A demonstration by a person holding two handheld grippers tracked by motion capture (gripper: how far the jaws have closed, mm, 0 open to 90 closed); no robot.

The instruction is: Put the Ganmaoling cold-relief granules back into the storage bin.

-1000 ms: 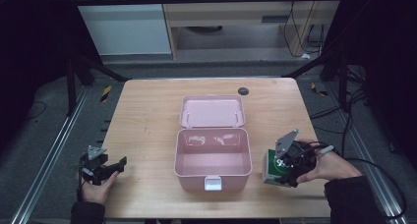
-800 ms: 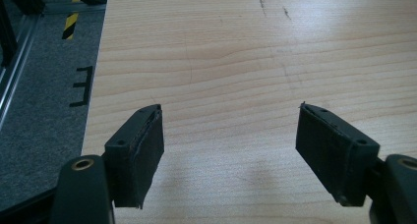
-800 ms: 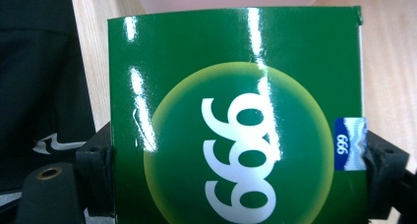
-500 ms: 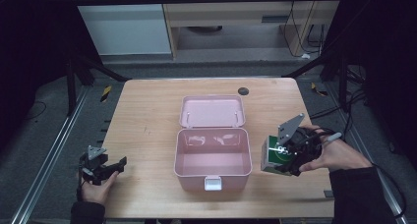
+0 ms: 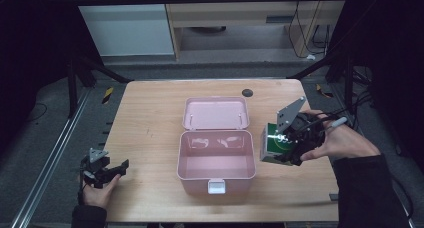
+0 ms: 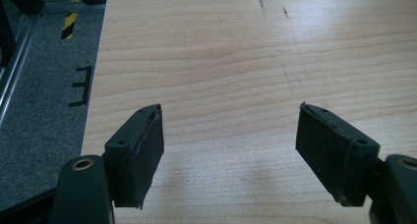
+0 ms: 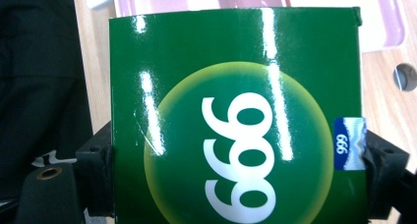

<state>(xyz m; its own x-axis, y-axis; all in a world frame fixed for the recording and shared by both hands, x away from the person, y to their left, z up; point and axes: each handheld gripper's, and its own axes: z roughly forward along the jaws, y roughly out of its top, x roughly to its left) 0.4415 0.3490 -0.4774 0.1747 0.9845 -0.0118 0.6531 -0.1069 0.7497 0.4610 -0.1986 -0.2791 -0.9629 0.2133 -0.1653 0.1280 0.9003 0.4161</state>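
Now the right gripper (image 5: 287,147) clamps a green box (image 7: 236,121), jaws pressed on its two sides, the glossy printed face turned to the camera. Since a second ago it has lifted the box from the table (image 5: 150,113) and carried it inward, so it hangs just beside the right wall of the open pink case (image 5: 216,160). That suggests the box is bound for the case, whose lid lies back. The left gripper (image 5: 107,170) rests near the front left corner, jaws spread wide and holding nothing, unmoved.
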